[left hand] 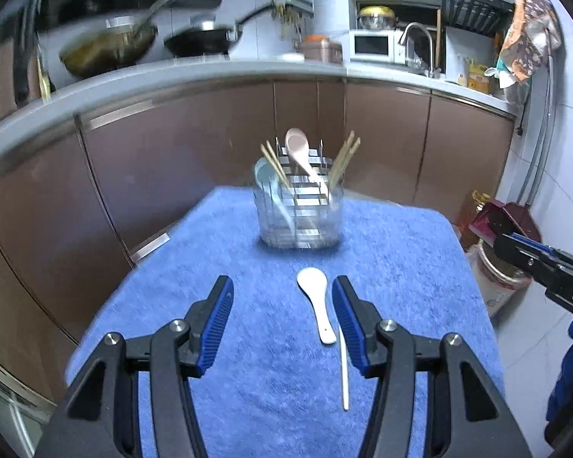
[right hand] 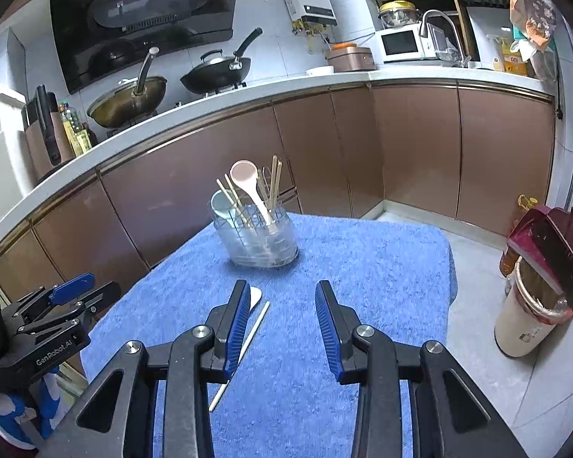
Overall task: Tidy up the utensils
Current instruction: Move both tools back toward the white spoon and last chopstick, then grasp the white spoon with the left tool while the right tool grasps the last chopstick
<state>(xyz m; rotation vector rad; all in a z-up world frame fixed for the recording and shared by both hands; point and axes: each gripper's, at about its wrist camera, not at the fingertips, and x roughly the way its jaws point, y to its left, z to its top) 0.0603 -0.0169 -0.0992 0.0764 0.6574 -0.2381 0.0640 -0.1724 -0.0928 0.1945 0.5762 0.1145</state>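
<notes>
**Both claws empty above the blue mat, two utensils not yet sorted**

Your left gripper [left hand: 282, 294] stood with its jaws spread wide and nothing between the blue pads. The white spoon [left hand: 317, 301] lay flat on the blue towel [left hand: 195, 259], bowl pointing away from you, just inside your right-hand finger [left hand: 349, 324] and not touching it as far as the view showed. A single white chopstick [left hand: 343, 374] lay beside the spoon's handle, partly hidden behind that same finger.

Your right gripper [right hand: 280, 301] was likewise parted and empty, jaws narrower than the left's. In its view the spoon [right hand: 255, 295] and the chopstick [right hand: 248, 339] sat at its left finger, mostly tucked behind it.

Farther out, near the far edge of the towel, stood the clear utensil holder [left hand: 300, 210]. It already held a pink spoon [left hand: 298, 145] leaning upright and wooden chopsticks [left hand: 345, 156] fanned to both sides.

Beyond the table ran the brown cabinets [right hand: 412, 145] and the white counter, with two woks [right hand: 216, 68] on the stove.
</notes>
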